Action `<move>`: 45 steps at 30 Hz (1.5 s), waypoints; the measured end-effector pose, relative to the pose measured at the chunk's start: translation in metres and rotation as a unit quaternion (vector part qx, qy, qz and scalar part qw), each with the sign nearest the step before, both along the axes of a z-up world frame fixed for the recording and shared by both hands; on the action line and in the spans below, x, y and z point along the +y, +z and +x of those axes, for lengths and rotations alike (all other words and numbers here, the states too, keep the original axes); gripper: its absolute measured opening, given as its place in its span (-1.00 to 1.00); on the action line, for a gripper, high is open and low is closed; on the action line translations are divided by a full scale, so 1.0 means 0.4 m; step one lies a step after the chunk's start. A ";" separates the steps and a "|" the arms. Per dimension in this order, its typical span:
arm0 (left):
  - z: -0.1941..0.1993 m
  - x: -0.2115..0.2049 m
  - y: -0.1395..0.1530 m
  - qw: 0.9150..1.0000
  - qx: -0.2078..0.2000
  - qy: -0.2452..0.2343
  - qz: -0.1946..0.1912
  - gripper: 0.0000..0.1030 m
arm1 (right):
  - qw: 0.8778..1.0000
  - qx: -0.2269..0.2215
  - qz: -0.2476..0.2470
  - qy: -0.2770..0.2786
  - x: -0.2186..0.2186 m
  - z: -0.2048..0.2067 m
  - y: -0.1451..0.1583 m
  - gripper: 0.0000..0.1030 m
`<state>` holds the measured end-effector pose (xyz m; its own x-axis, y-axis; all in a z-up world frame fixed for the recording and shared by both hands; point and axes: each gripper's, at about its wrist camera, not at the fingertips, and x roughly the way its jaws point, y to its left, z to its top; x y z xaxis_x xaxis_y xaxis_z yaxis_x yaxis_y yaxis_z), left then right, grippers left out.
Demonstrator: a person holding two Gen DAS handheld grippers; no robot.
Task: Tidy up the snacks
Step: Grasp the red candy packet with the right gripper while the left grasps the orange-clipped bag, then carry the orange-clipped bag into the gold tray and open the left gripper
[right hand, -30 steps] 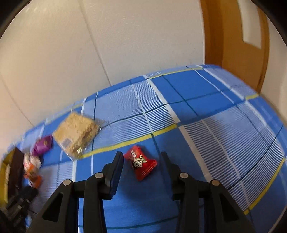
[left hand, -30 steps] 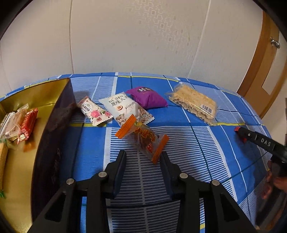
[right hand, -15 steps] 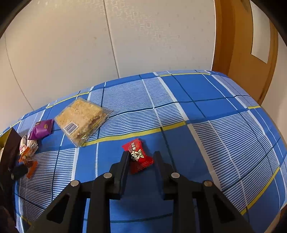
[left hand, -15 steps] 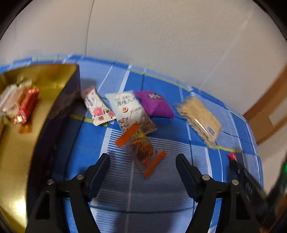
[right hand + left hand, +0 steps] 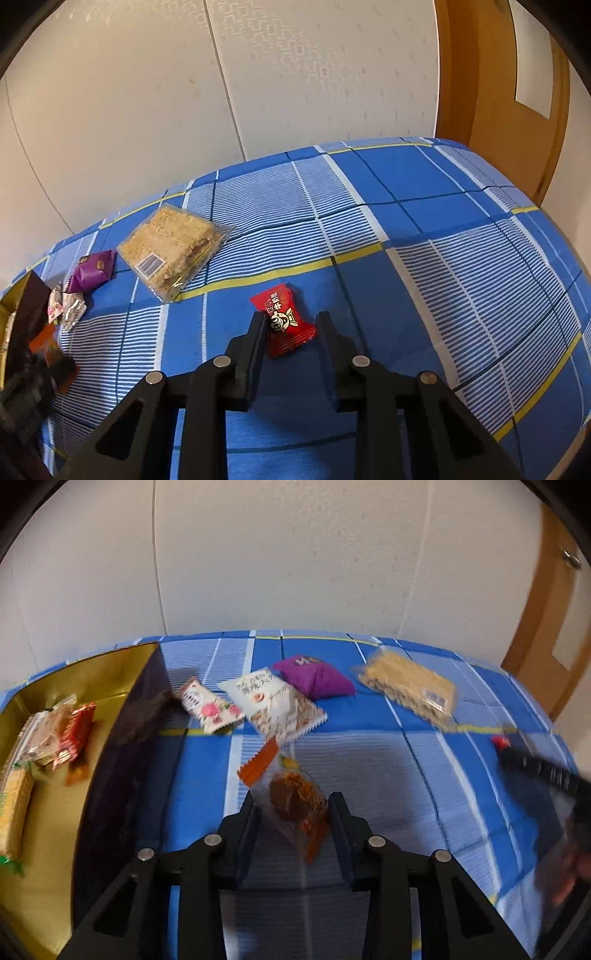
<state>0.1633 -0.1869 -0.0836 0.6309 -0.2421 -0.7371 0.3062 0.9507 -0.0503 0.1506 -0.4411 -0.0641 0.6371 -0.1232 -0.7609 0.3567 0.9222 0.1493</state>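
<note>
A clear snack packet with orange ends [image 5: 291, 794] sits between the fingers of my left gripper [image 5: 293, 801], whose jaws are closing and whose pads touch its sides. In the right wrist view my right gripper [image 5: 291, 319] is shut on a small red candy packet [image 5: 282, 317] on the blue checked cloth [image 5: 406, 229]. A gold-lined box [image 5: 92, 661] stands at the left with several snacks [image 5: 70, 734] inside. On the cloth beyond the left gripper lie a pink-flowered packet [image 5: 208, 710], a white packet [image 5: 273, 701], a purple packet [image 5: 314, 675] and a noodle block [image 5: 410, 686].
The box's dark outer wall [image 5: 122, 775] stands close to the left of my left gripper. The right gripper's arm [image 5: 535, 771] shows blurred at the right of the left wrist view. A wooden door [image 5: 498, 92] and a pale wall lie behind the bed.
My left gripper spread wide, moved up to the orange-ended packet and closed around it. My right gripper's jaws came together onto the red packet and stayed in place.
</note>
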 end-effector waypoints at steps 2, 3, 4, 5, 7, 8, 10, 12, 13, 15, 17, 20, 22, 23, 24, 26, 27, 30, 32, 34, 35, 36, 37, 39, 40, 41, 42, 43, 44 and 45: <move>-0.021 0.004 0.000 1.000 -0.003 -0.009 0.006 -0.27 | 1.000 -0.004 0.019 0.003 -0.001 -0.005 0.000 -0.50; -0.031 0.007 -0.003 1.000 -0.007 -0.011 0.007 -0.27 | 1.000 -0.007 0.028 0.006 0.001 -0.007 0.000 -0.50; -0.035 0.004 -0.002 1.000 -0.011 -0.013 0.009 -0.27 | 0.999 -0.009 0.036 0.009 0.003 -0.009 0.000 -0.51; -0.040 0.006 -0.002 1.000 -0.012 -0.015 0.010 -0.27 | 0.999 -0.010 0.038 0.012 0.009 -0.010 0.000 -0.51; -0.038 0.011 -0.003 1.000 -0.009 -0.013 0.004 -0.27 | 0.999 -0.010 0.033 0.018 0.024 -0.013 0.002 -0.51; -0.036 0.015 -0.003 1.000 -0.007 -0.013 0.001 -0.27 | 0.999 -0.010 0.030 0.022 0.032 -0.015 0.004 -0.51; -0.033 0.027 -0.003 1.000 -0.001 -0.015 -0.011 -0.27 | 0.999 -0.010 0.026 0.030 0.043 -0.021 0.006 -0.51; -0.033 0.046 0.001 0.999 0.010 -0.012 -0.034 -0.27 | 0.999 -0.012 0.019 0.034 0.049 -0.030 0.010 -0.51; -0.031 0.054 0.004 0.999 0.021 -0.009 -0.047 -0.27 | 0.999 -0.012 0.018 0.033 0.049 -0.034 0.012 -0.51; -0.027 0.067 0.010 0.996 0.044 -0.005 -0.078 -0.27 | 0.999 -0.015 0.020 0.030 0.041 -0.040 0.013 -0.51; -0.017 0.074 0.014 0.992 0.062 0.006 -0.110 -0.27 | 0.999 -0.018 0.027 0.024 0.032 -0.042 0.013 -0.51; -0.002 0.071 0.015 0.989 0.078 0.020 -0.124 -0.24 | 0.999 -0.018 0.037 0.016 0.023 -0.043 0.010 -0.51; 0.007 0.065 0.018 0.988 0.083 0.025 -0.127 -0.12 | 0.999 -0.017 0.038 0.015 0.022 -0.042 0.008 -0.51; 0.011 0.060 0.019 0.988 0.086 0.026 -0.126 -0.02 | 0.999 -0.016 0.039 0.015 0.023 -0.041 0.007 -0.51; 0.015 0.056 0.021 0.988 0.087 0.031 -0.123 0.04 | 0.999 -0.016 0.041 0.016 0.023 -0.040 0.007 -0.51; 0.020 0.054 0.025 0.988 0.084 0.035 -0.122 -0.04 | 0.999 -0.017 0.044 0.017 0.023 -0.039 0.006 -0.51; 0.025 0.049 0.025 0.988 0.086 0.034 -0.122 -0.17 | 0.999 -0.017 0.045 0.017 0.022 -0.039 0.006 -0.51; 0.036 0.042 0.019 0.988 0.093 0.035 -0.118 -0.40 | 0.998 -0.017 0.053 0.015 0.018 -0.038 0.003 -0.51; 0.037 0.044 0.019 0.988 0.090 0.038 -0.116 -0.42 | 0.998 -0.017 0.057 0.013 0.015 -0.038 0.002 -0.51; 0.034 0.048 0.020 0.988 0.091 0.039 -0.117 -0.42 | 0.998 -0.018 0.060 0.013 0.014 -0.038 0.001 -0.51; 0.031 0.050 0.020 0.988 0.092 0.038 -0.121 -0.43 | 0.998 -0.018 0.061 0.013 0.014 -0.037 0.002 -0.51; 0.028 0.052 0.022 0.987 0.093 0.037 -0.123 -0.43 | 0.998 -0.018 0.061 0.014 0.014 -0.036 0.002 -0.51; 0.023 0.055 0.024 0.987 0.093 0.035 -0.124 -0.43 | 0.998 -0.019 0.061 0.013 0.014 -0.036 0.003 -0.51; 0.012 0.064 0.032 0.986 0.094 0.030 -0.133 -0.43 | 0.998 -0.020 0.061 0.014 0.014 -0.036 0.004 -0.51; 0.007 0.068 0.036 0.986 0.093 0.028 -0.137 -0.43 | 0.998 -0.020 0.060 0.014 0.015 -0.036 0.004 -0.51; -0.002 0.070 0.045 0.986 0.089 0.025 -0.142 -0.43 | 0.998 -0.020 0.059 0.014 0.016 -0.036 0.004 -0.51; -0.010 0.073 0.055 0.985 0.085 0.020 -0.146 -0.43 | 0.998 -0.021 0.058 0.014 0.017 -0.036 0.004 -0.51; -0.021 0.076 0.069 0.985 0.080 0.011 -0.151 -0.43 | 0.998 -0.020 0.057 0.015 0.019 -0.035 0.005 -0.51; -0.028 0.074 0.080 0.986 0.074 0.004 -0.152 -0.43 | 0.998 -0.020 0.056 0.017 0.021 -0.035 0.005 -0.51; -0.037 0.076 0.095 0.986 0.067 -0.002 -0.153 -0.43 | 0.998 -0.020 0.054 0.018 0.022 -0.034 0.005 -0.51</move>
